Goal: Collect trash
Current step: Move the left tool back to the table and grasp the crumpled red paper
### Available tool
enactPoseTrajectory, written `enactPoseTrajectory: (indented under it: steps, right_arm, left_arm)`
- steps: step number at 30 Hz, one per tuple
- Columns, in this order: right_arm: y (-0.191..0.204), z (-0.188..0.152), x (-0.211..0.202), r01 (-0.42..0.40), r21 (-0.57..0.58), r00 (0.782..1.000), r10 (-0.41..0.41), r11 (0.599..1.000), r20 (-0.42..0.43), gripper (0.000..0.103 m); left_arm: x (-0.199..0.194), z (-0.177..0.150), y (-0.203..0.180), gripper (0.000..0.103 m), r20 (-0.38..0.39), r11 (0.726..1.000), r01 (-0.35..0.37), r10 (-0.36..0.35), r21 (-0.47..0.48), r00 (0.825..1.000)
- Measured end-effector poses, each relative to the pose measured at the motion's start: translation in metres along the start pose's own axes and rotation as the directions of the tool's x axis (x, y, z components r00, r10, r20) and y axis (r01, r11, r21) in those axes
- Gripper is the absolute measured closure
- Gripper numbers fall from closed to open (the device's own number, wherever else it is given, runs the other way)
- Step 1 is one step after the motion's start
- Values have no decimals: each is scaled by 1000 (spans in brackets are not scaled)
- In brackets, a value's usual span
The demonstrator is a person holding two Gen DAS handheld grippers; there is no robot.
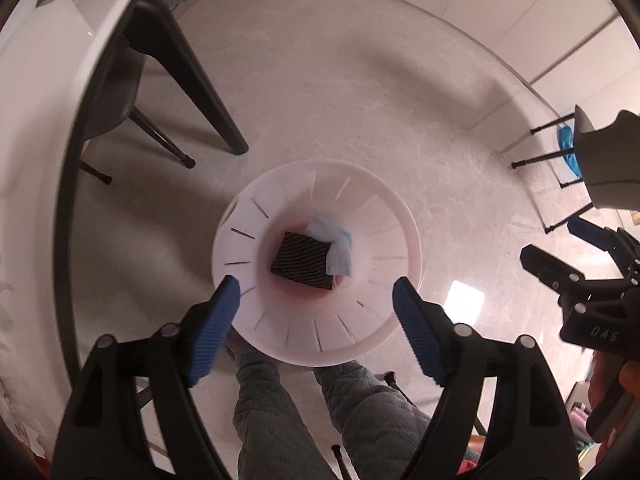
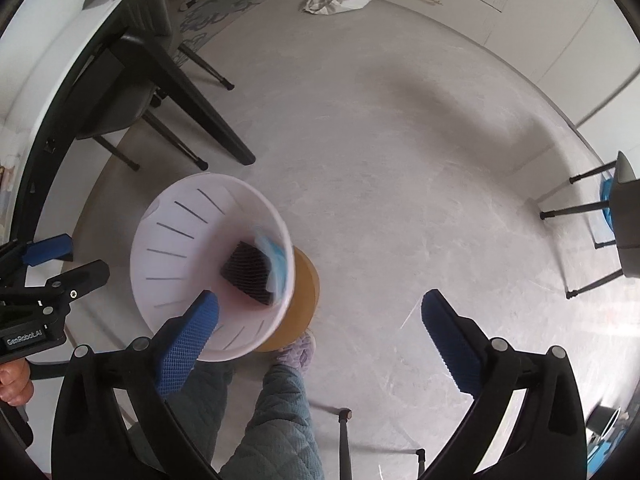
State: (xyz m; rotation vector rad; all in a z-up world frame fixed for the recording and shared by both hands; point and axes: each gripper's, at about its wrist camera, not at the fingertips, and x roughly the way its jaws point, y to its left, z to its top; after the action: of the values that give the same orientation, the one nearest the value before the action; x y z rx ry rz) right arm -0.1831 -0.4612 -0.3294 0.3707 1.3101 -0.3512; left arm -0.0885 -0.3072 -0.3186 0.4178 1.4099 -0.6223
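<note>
A white slotted trash bin (image 1: pixel 280 332) stands on the floor below me; it also shows in the right wrist view (image 2: pixel 176 240). At its bottom lie a black mesh-patterned packet (image 1: pixel 304 260) (image 2: pixel 248 268) and a pale blue crumpled wrapper (image 1: pixel 336 246) (image 2: pixel 278 260). My left gripper (image 1: pixel 316 296) hangs open and empty right above the bin. My right gripper (image 2: pixel 320 312) is open and empty, above the floor just right of the bin; it shows at the right edge of the left wrist view (image 1: pixel 554 248).
A white table with a black edge (image 1: pixel 64 128) and black legs (image 1: pixel 200 92) is on the left, with a grey chair (image 2: pixel 132 92) under it. Another chair (image 2: pixel 616 208) stands right. A crumpled white bag (image 2: pixel 336 0) lies on the far floor. The person's legs (image 1: pixel 280 412) are below.
</note>
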Motion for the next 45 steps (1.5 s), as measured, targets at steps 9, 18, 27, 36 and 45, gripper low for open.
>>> enactPoseTrajectory:
  steps: [9,18,27,36,45]
  right_arm:
    - [51,32,-78,-25,-169,986,52,985,157,3]
    - [147,57,-193,-122,-410,904,272,904,330,3]
    - [230,49,-216,-171,-562,872,390,809,296,3]
    - [287,37,-200,-203,-621,903,391,757,181,3]
    - [317,24,-181,-192,-677,933,347,711,99,2]
  left_arm:
    - [-128,-6,15,15,231,998,-55,53,4,971]
    - [-268,-71,80,8,416,964,-214,261,-158,871]
    - [-263,-164,184,8,279,865,-304,430,-399,858]
    - [-205,-222,245,9,180,850,-211,332,-483,926]
    - [-144,-226,264,38,126,829,-165,272,-535,954]
